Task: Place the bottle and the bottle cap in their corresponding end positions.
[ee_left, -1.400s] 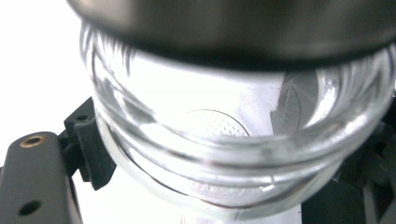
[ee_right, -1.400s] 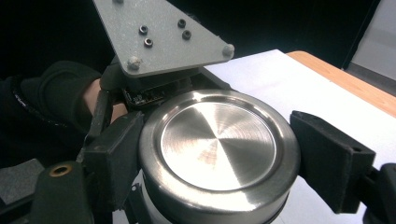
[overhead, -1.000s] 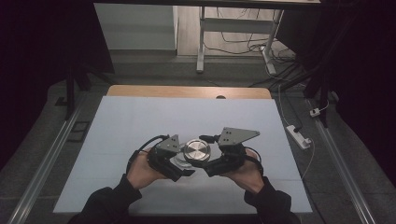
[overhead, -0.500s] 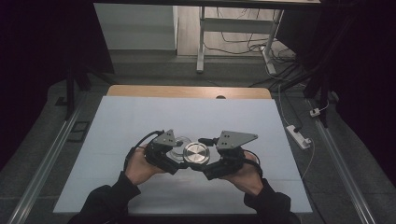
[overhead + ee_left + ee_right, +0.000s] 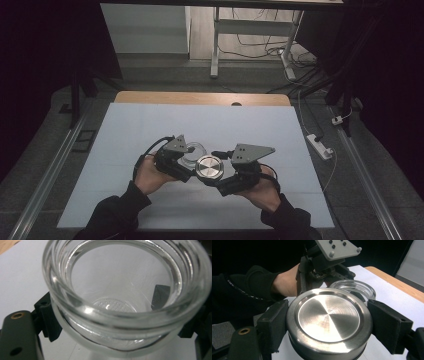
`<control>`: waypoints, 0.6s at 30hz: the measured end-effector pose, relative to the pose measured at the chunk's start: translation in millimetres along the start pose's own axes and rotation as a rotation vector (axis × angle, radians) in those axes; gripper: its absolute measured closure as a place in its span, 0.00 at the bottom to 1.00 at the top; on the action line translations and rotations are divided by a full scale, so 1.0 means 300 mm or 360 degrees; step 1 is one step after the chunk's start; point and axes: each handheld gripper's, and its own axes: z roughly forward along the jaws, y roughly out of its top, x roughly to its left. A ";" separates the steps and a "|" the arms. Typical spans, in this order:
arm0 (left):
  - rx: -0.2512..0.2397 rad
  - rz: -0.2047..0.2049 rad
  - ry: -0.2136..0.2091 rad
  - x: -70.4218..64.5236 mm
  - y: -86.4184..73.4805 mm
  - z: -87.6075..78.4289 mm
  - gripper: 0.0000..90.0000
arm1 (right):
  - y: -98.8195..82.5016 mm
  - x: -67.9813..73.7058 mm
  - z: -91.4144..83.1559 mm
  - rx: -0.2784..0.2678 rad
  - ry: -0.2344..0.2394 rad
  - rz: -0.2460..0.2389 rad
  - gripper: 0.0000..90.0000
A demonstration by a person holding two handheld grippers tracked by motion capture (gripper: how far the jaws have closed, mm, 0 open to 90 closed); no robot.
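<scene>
Little moved since earlier frames: both hands much where they were, lid slightly nearer person, jar showing more behind it. Left hand-held gripper (image 5: 186, 159) clamped on glass jar (image 5: 192, 150); jaws press jar's sides below threaded rim, mouth open toward its camera (image 5: 125, 290). Right hand-held gripper (image 5: 212, 176) clamped on steel lid (image 5: 209, 168); black jaws grip lid's edge on both sides (image 5: 329, 320). Lid just beside jar, on person's side, not on it. Both over pale worktop (image 5: 150, 125), near front middle.

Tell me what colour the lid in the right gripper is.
Silver, brushed metal lid; clearest in the right gripper view.
</scene>
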 end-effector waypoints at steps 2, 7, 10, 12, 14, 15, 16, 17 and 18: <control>-0.0002 -0.0003 0.0009 0.005 0.001 -0.001 0.17 | -0.003 0.003 0.000 -0.0002 0.0003 0.0003 0.22; -0.0017 -0.0018 0.0022 0.016 0.002 -0.003 0.17 | -0.013 0.015 0.005 -0.0001 0.0009 0.0001 0.22; -0.0024 -0.0022 0.0026 0.024 0.004 -0.002 0.17 | -0.021 0.021 0.008 0.0001 0.0014 0.0003 0.22; -0.0031 -0.0028 0.0026 0.029 0.005 -0.001 0.17 | -0.027 0.024 0.012 0.0003 0.0018 0.0005 0.22; -0.0029 -0.0023 0.0028 0.034 0.008 -0.001 0.17 | -0.034 0.026 0.015 0.0010 0.0013 0.0005 0.22; -0.0034 -0.0028 0.0029 0.035 0.009 0.000 0.17 | -0.038 0.027 0.017 0.0015 0.0013 0.0008 0.22; -0.0035 -0.0025 0.0030 0.037 0.011 0.001 0.17 | -0.042 0.027 0.019 0.0016 0.0014 0.0004 0.22; -0.0039 -0.0028 0.0032 0.040 0.013 0.002 0.17 | -0.047 0.029 0.021 0.0018 0.0012 -0.0002 0.22; -0.0039 -0.0027 0.0033 0.042 0.014 0.003 0.17 | -0.052 0.030 0.023 0.0022 0.0007 -0.0002 0.22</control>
